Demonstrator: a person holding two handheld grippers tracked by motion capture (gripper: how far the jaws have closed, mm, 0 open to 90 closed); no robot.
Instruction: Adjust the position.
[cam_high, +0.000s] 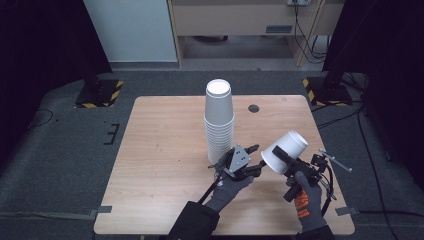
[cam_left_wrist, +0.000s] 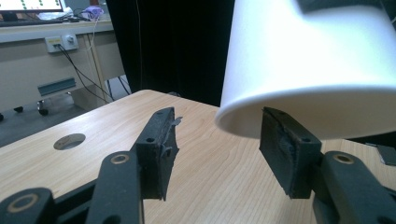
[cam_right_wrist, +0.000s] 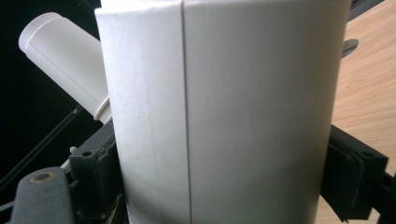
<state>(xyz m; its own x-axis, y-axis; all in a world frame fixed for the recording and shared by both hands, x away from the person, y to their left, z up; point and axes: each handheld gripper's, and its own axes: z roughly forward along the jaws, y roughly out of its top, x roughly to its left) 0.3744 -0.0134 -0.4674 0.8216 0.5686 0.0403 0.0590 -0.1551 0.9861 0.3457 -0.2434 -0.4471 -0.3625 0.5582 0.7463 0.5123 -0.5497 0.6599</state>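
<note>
No brand, label or readable writing shows on any cup or gripper.

On the pale wooden table (cam_high: 165, 150), left of centre, stands a tall stack of white paper cups (cam_high: 219, 120), mouths down, near the far edge. Just in front of its base the left gripper (cam_high: 252, 159) lies low over the tabletop with its grey three-cornered plate on top, held by a hand in a grey glove. Its jaws stand half spread with nothing between the pads (cam_left_wrist: 161, 144); the left gripper view shows the rolled rim of a single white paper cup (cam_left_wrist: 308, 65) hanging just above and beyond the right-hand pad, not touching it as far as can be told.

To the right, that cup (cam_high: 285, 151) is tilted, mouth toward the left gripper, pinched across its wall by the right gripper (cam_high: 280, 159), whose jaws press on both sides in the right gripper view (cam_right_wrist: 224, 112).

A small round dark hole (cam_high: 254, 108) sits in the table behind the cups. The right gripper view also shows the stack (cam_right_wrist: 65, 60) behind the held cup, while the left gripper view shows a desk with a wall socket (cam_left_wrist: 62, 43) beyond the table.
</note>
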